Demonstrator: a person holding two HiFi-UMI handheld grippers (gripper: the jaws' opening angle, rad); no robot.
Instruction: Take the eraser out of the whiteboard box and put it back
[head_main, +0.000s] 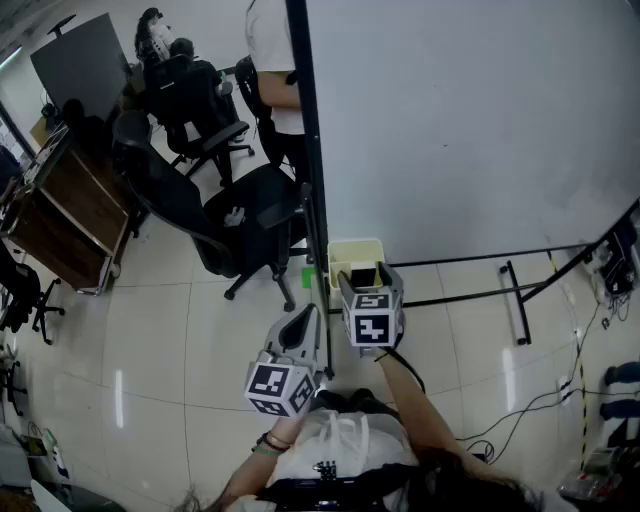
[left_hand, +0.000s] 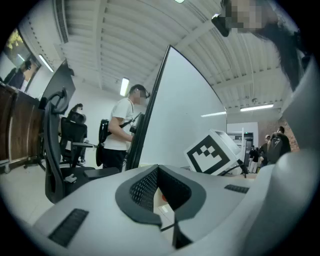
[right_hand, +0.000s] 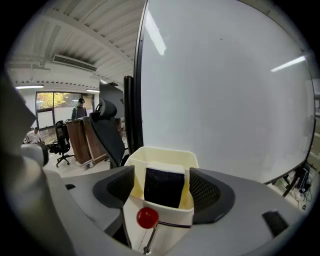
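A pale yellow box (head_main: 355, 250) hangs at the lower left corner of the whiteboard (head_main: 470, 120). In it stands the eraser (right_hand: 163, 187), black felt facing me with a white back. My right gripper (right_hand: 164, 189) is tipped down over the box's front, jaws wide. The eraser sits between the pads with a yellow gap showing on each side. The head view shows that gripper (head_main: 365, 283) at the box's near edge. My left gripper (head_main: 303, 318) hangs lower left of the box, away from it, its fingertips (left_hand: 150, 175) together and nothing held.
Black office chairs (head_main: 240, 215) stand just left of the board's dark frame. A person in a white shirt (head_main: 272, 60) stands behind them. The board's stand legs (head_main: 515, 300) and loose cables (head_main: 560, 390) lie on the tiled floor to the right.
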